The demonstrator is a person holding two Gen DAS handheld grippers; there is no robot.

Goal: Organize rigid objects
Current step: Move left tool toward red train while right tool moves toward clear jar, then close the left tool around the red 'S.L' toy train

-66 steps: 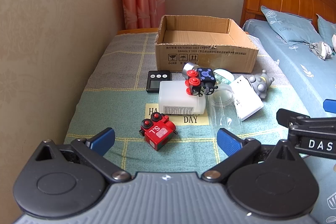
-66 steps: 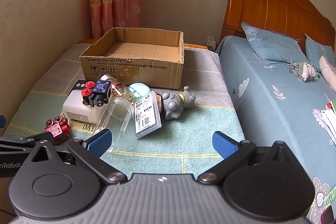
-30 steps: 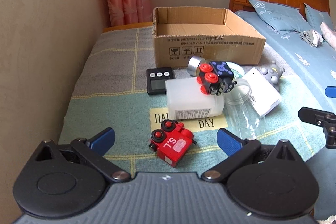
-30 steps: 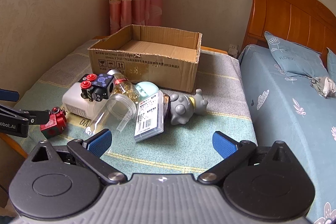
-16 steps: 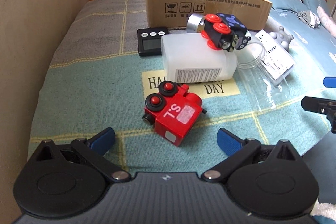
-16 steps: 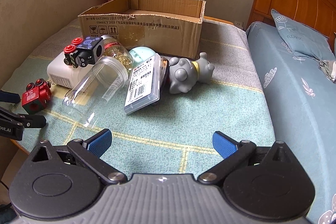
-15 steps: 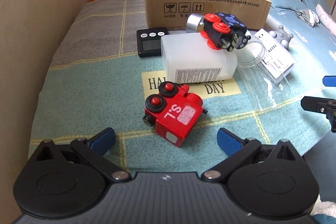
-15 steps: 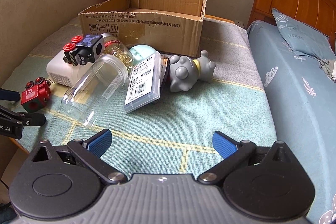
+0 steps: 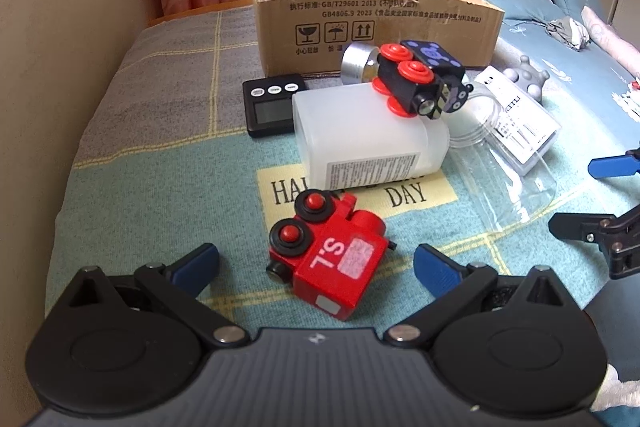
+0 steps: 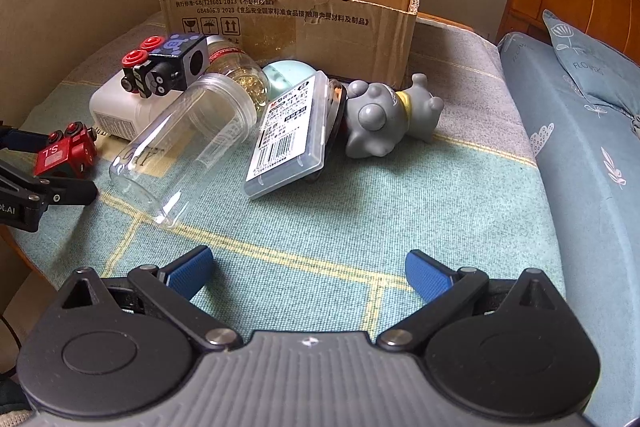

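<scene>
Box: our carton [image 9: 376, 23] at the table's far edge shows no contents; its floor is hidden.
Done: nothing packed, as far as we can judge.
Left: red train [image 9: 328, 255] near the front edge; black train [image 9: 420, 83] on the white bottle [image 9: 368, 135]; timer [image 9: 272, 107], jar [image 10: 188, 143], case [image 10: 292, 135], grey toy [image 10: 384, 119] mid-table.
Left gripper [image 9: 316, 263]: jaws spread, flanking the red train, not touching.
Right gripper [image 10: 308, 271]: jaws spread, holding nothing.

A checked cloth-covered table [image 10: 360, 211] carries a cardboard box [image 10: 320, 39], toys and jars.
</scene>
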